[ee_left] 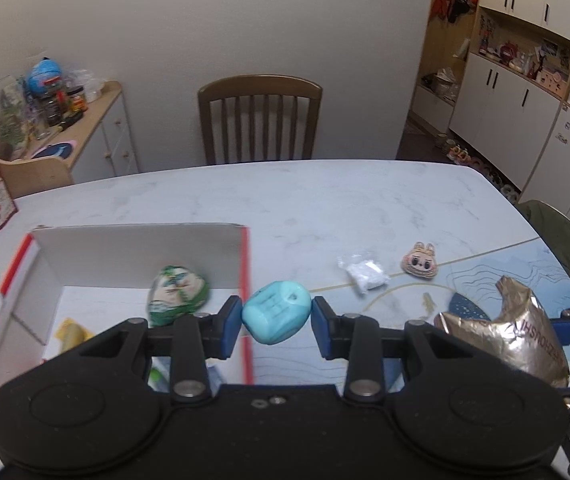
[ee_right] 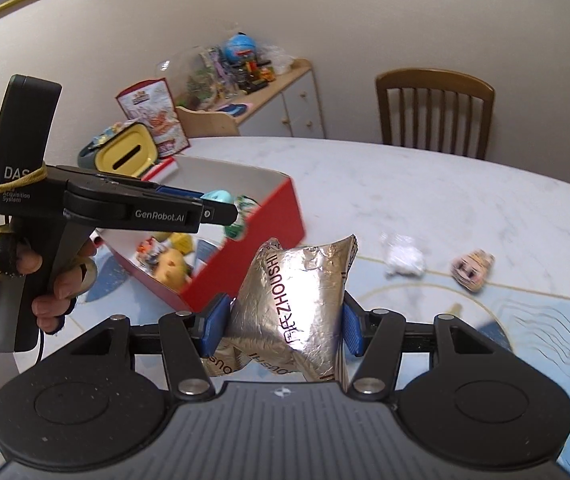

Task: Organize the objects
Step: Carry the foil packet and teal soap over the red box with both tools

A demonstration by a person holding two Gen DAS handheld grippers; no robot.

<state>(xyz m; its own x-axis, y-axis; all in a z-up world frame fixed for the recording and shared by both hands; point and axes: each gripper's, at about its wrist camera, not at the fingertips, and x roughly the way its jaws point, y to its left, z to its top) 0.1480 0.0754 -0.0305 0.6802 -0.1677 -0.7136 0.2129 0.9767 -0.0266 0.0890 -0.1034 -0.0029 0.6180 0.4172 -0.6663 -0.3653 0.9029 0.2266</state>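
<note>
My left gripper (ee_left: 277, 318) is shut on a turquoise rounded toy (ee_left: 275, 306), held above the right wall of the open red-and-white box (ee_left: 133, 252). In the box lie a green-and-white pouch (ee_left: 177, 296) and several small toys (ee_right: 169, 264). My right gripper (ee_right: 283, 322) is shut on a crumpled gold foil bag (ee_right: 297, 292), just right of the box's red side (ee_right: 253, 264). In the right wrist view a hand holds the left gripper (ee_right: 221, 204) over the box. A white packet (ee_left: 365, 274) and a bunny-face charm (ee_left: 421, 261) lie on the table.
The marble table (ee_left: 325, 200) has a blue-patterned mat (ee_right: 545, 320) near its front right. A wooden chair (ee_left: 261, 120) stands behind it, and a cluttered sideboard (ee_left: 97, 128) stands to the left. A yellow container (ee_right: 129, 156) and a snack bag (ee_right: 153, 108) sit behind the box.
</note>
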